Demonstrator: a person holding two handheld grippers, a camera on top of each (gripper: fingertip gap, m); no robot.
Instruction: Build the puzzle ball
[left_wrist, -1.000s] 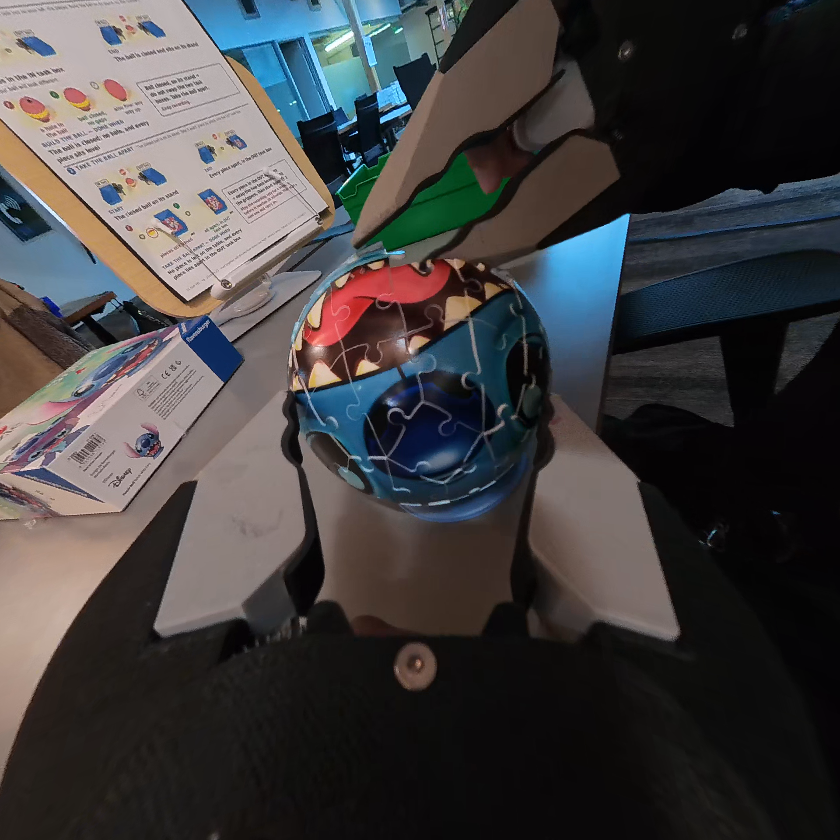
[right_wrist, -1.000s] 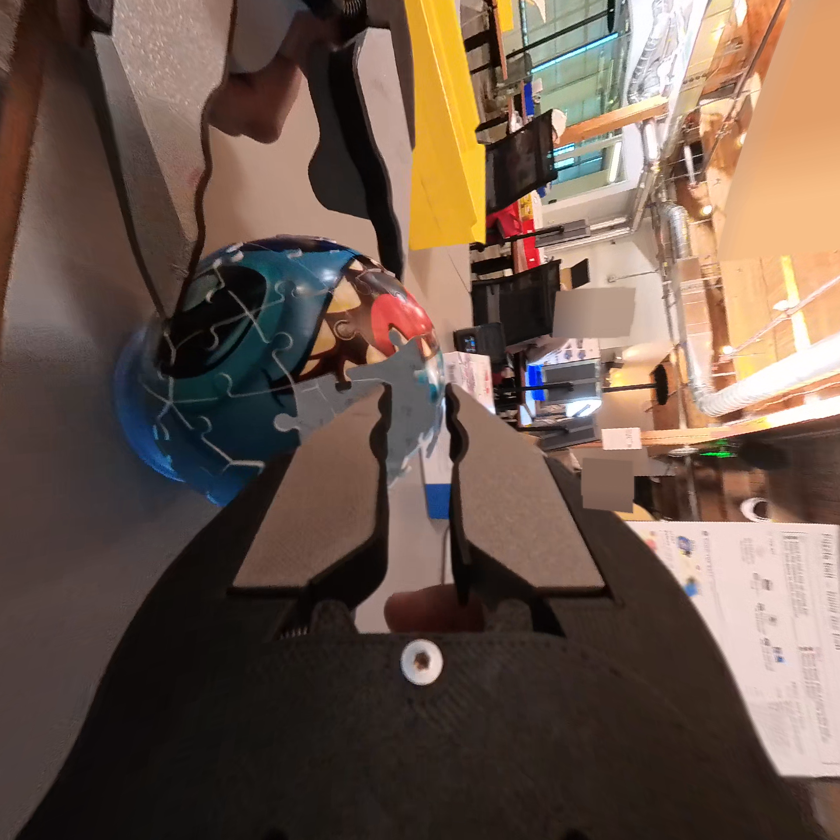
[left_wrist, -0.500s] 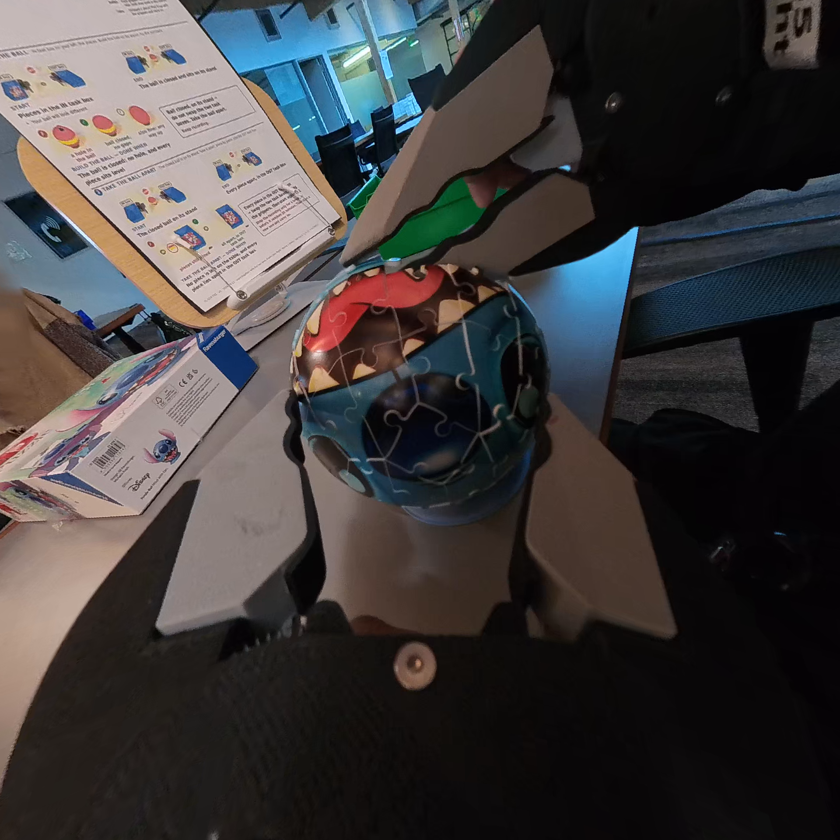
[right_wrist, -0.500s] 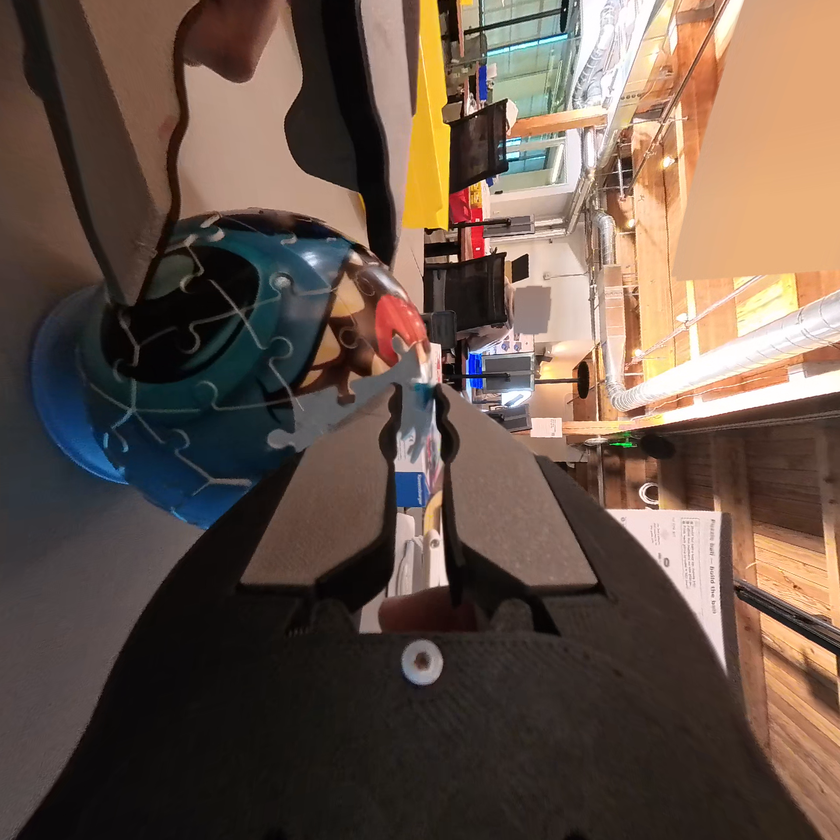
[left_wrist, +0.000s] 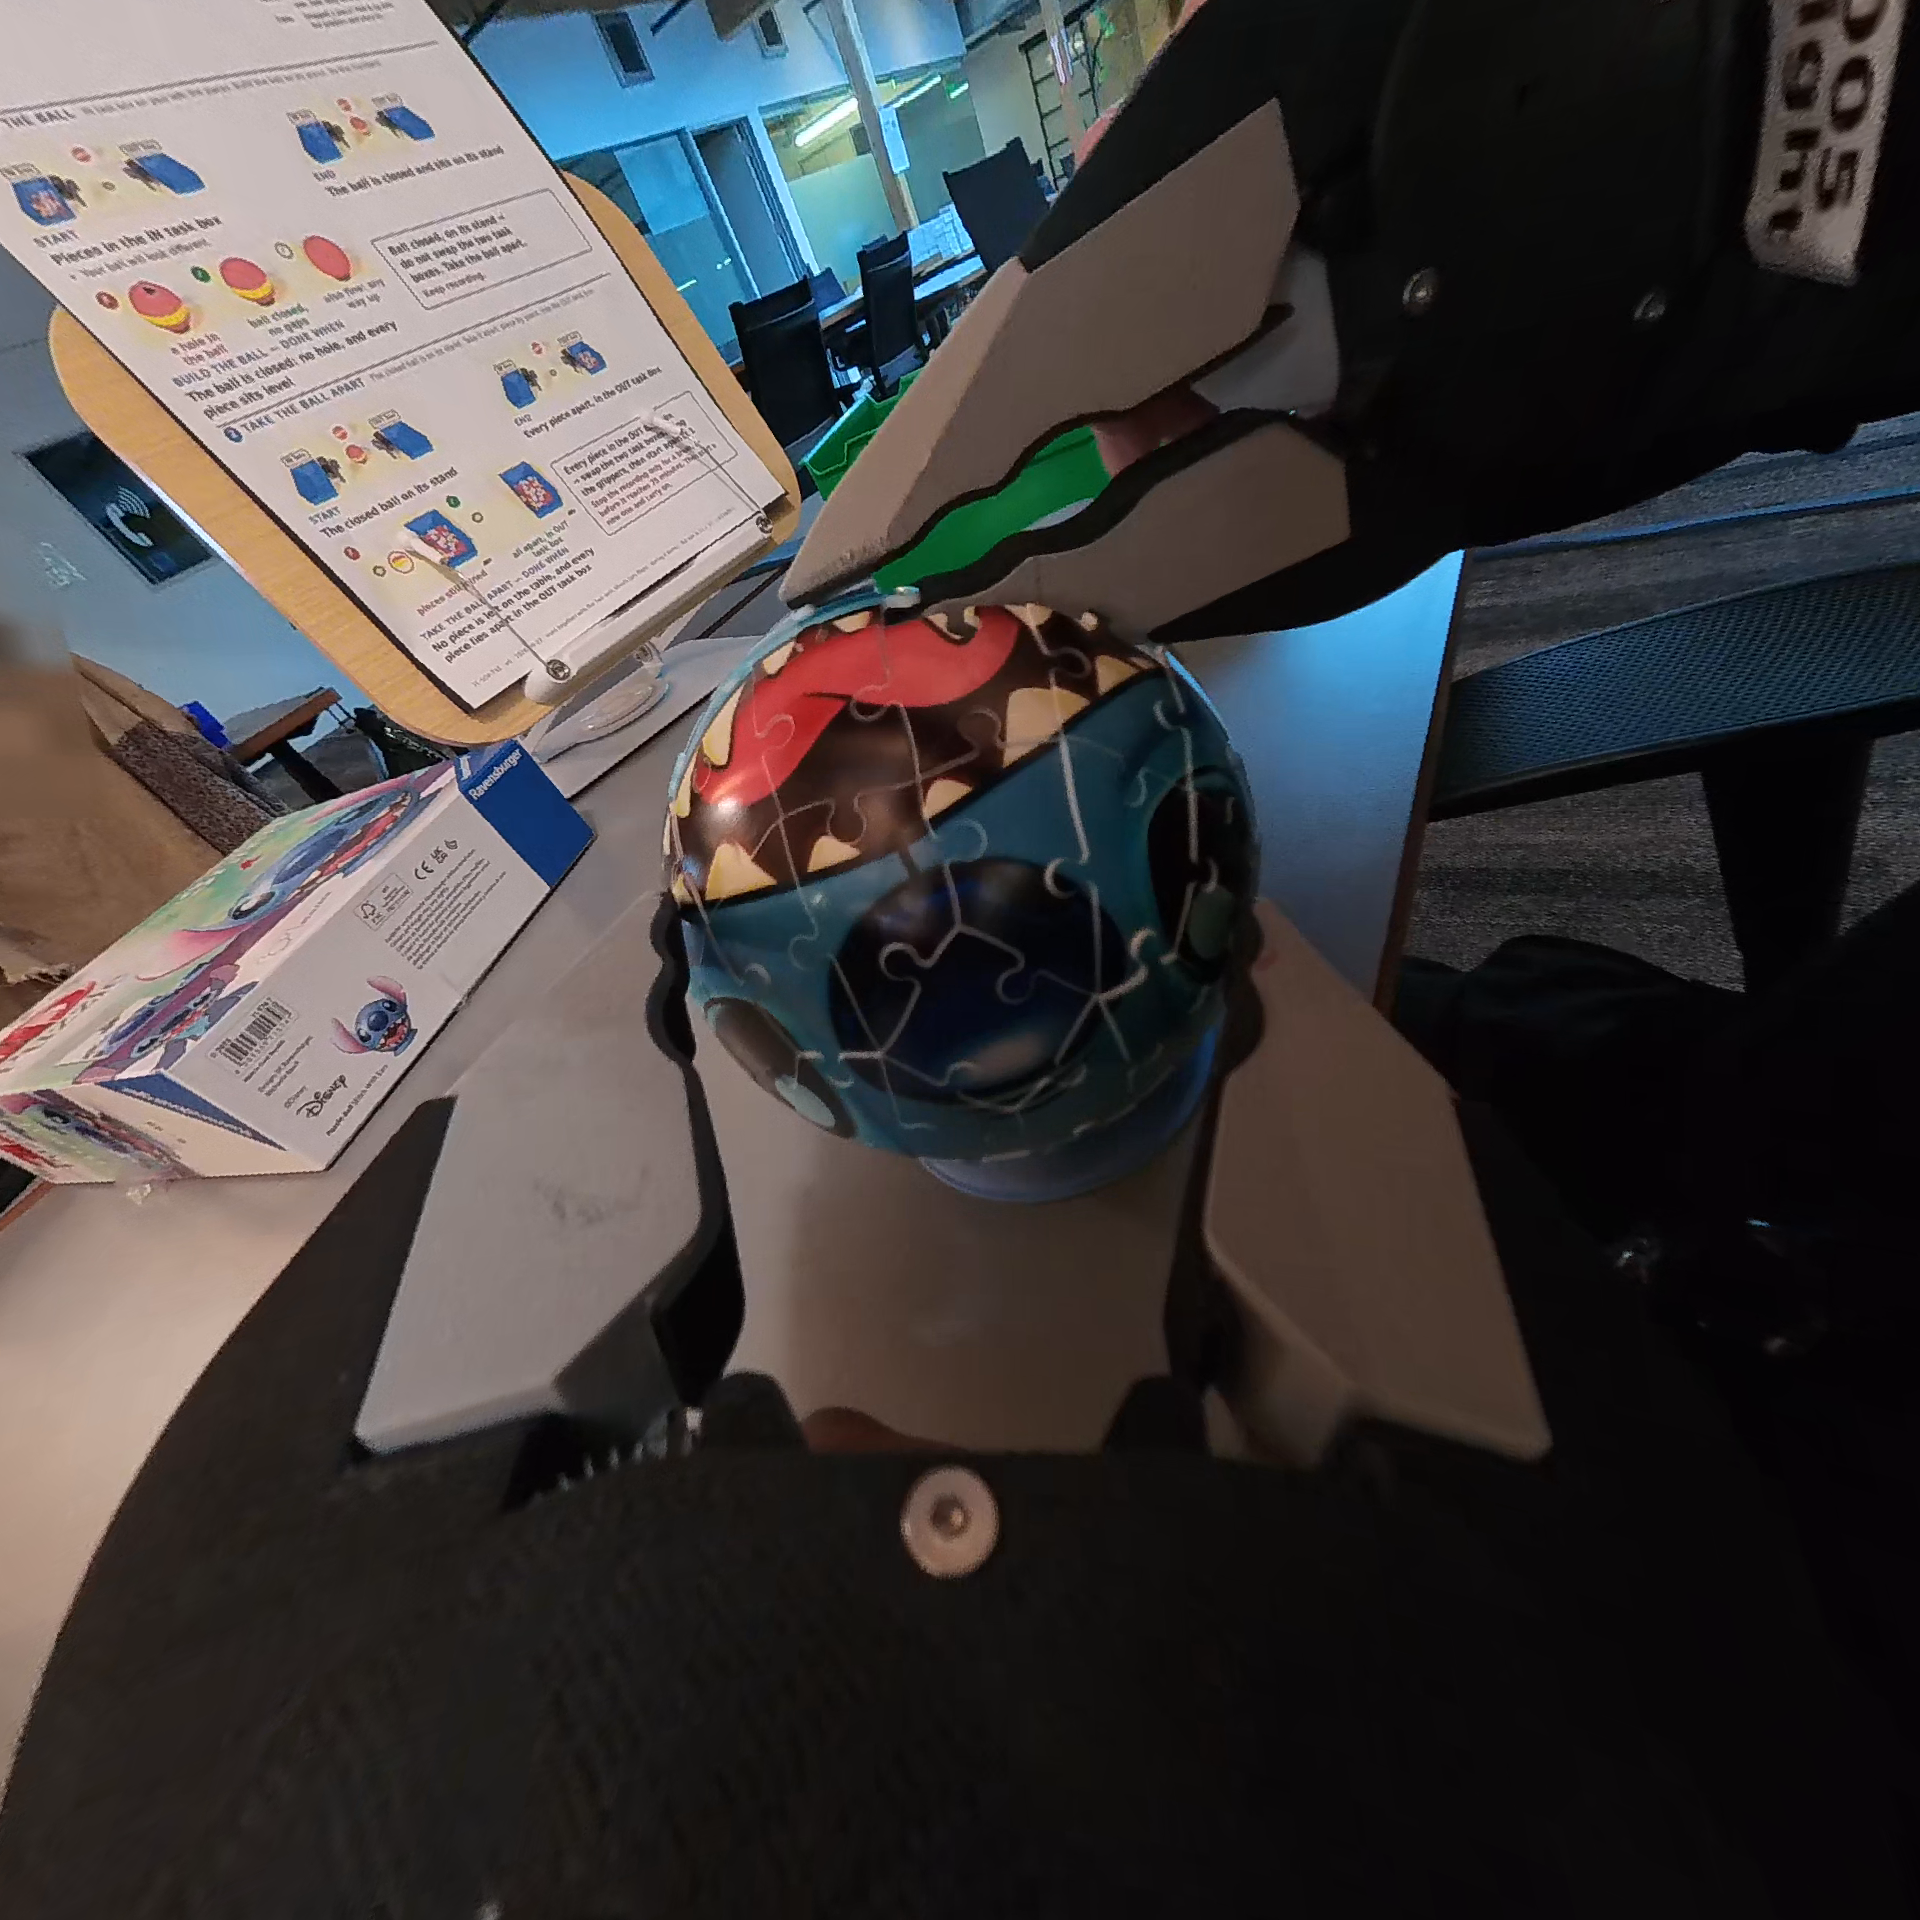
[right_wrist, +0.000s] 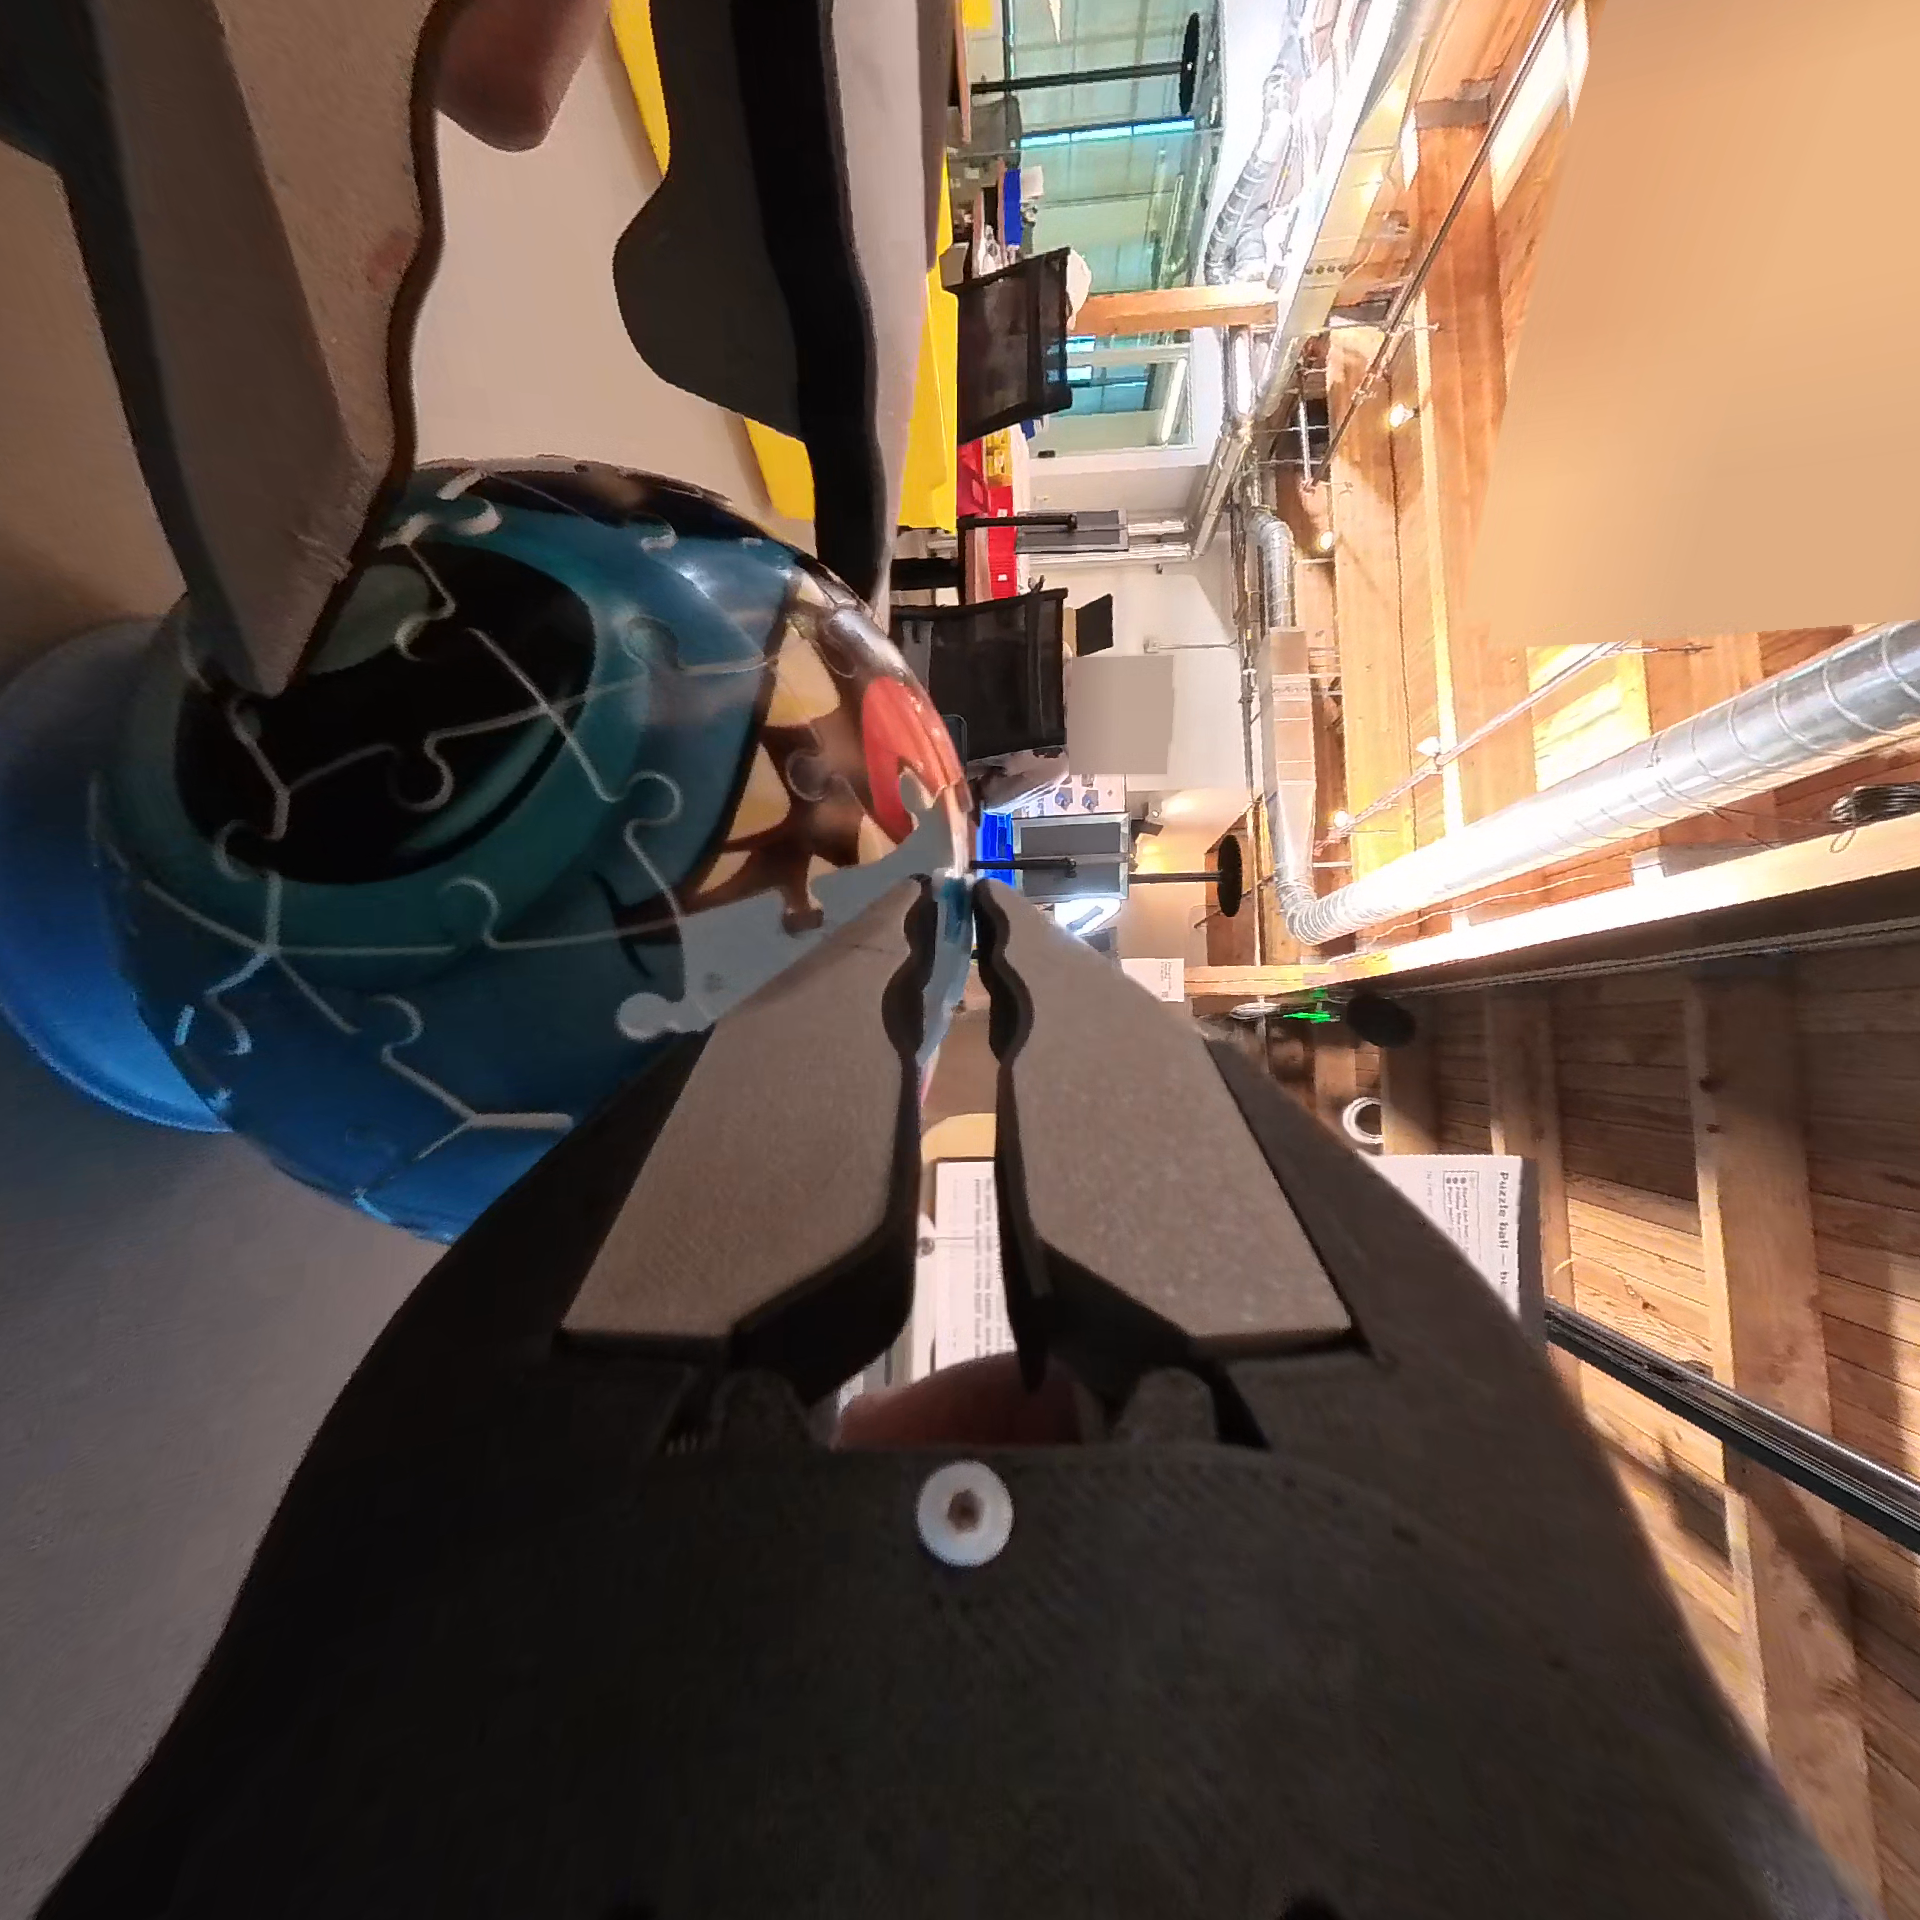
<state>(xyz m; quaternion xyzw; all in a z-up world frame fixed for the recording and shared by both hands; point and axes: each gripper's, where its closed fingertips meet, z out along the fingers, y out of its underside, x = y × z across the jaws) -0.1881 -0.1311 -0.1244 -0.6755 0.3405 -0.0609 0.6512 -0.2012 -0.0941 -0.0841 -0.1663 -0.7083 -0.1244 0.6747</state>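
Note:
The puzzle ball (left_wrist: 935, 790), blue with a red and brown mouth, sits on its blue stand (left_wrist: 1039, 1179) on the grey table (left_wrist: 1340, 727). My left gripper (left_wrist: 956, 935) is shut on the ball, one finger on each side. My right gripper (left_wrist: 862, 587) comes in from the upper right, shut on a puzzle piece at the top of the ball. In the right wrist view the ball (right_wrist: 468, 831) is at the left, and my right gripper (right_wrist: 951, 894) pinches the grey-backed piece (right_wrist: 790, 930), which lies against the ball's surface. A left finger (right_wrist: 249, 468) presses the ball's side.
A puzzle box (left_wrist: 291, 956) lies on the table to the left. An instruction sheet on a wooden board (left_wrist: 364, 364) stands behind it. A green bin (left_wrist: 935, 499) is behind the ball. The table edge (left_wrist: 1418, 831) runs close on the right, with a chair (left_wrist: 1683, 675) beyond it. The tips of one gripper are about 6 cm away from the tips of the other.
My right gripper has tipped the piece down from standing off the ball to lying nearly flush against it. My left gripper has kept its hold on the ball.

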